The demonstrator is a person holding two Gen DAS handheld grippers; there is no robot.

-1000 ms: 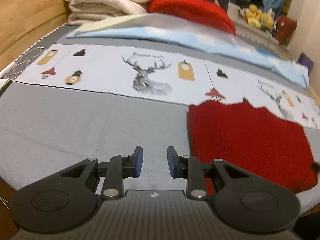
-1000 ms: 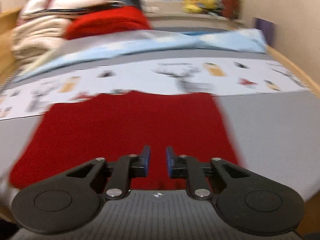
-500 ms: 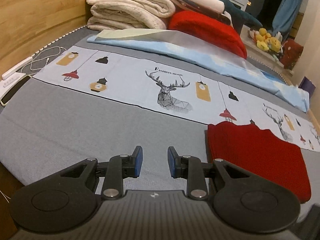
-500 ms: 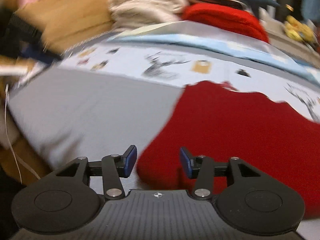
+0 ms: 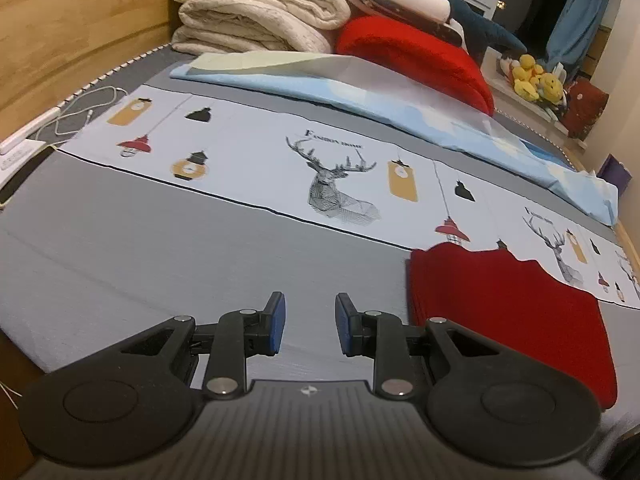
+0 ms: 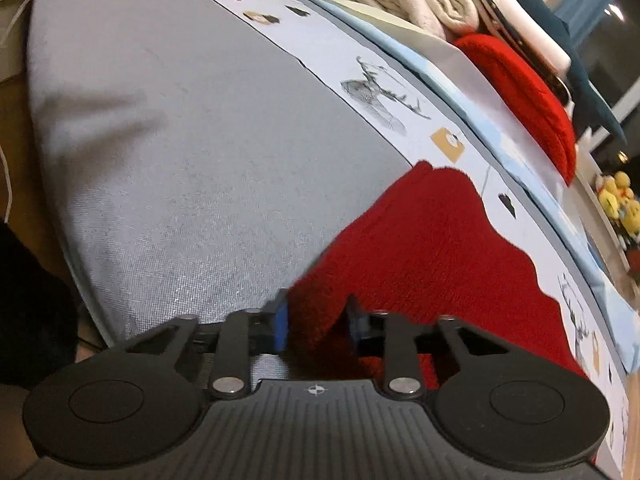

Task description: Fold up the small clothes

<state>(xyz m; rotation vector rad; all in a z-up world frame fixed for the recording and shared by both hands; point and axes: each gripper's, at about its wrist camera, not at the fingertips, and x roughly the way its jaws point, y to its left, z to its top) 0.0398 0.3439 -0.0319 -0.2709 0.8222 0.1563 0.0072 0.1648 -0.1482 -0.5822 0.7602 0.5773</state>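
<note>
The right gripper (image 6: 316,322) is closing on the near left corner of the red knit garment (image 6: 432,248) lying ahead; the left gripper (image 5: 308,322), jaws apart and empty, is hovering left of it.

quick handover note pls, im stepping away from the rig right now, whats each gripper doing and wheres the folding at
Right gripper: jaws closing on the near left corner of the red knit garment; fabric is bunched between the pads.
Left gripper: empty, jaws apart with a narrow gap, hovering over the bare grey sheet to the left of the garment.
Garment: lies flat on the bed as a rough rectangle; it looks at least partly folded, but I cannot tell how many folds.
Left: confirm the right grip, bring the left gripper to another corner, and make the next fold.
</note>
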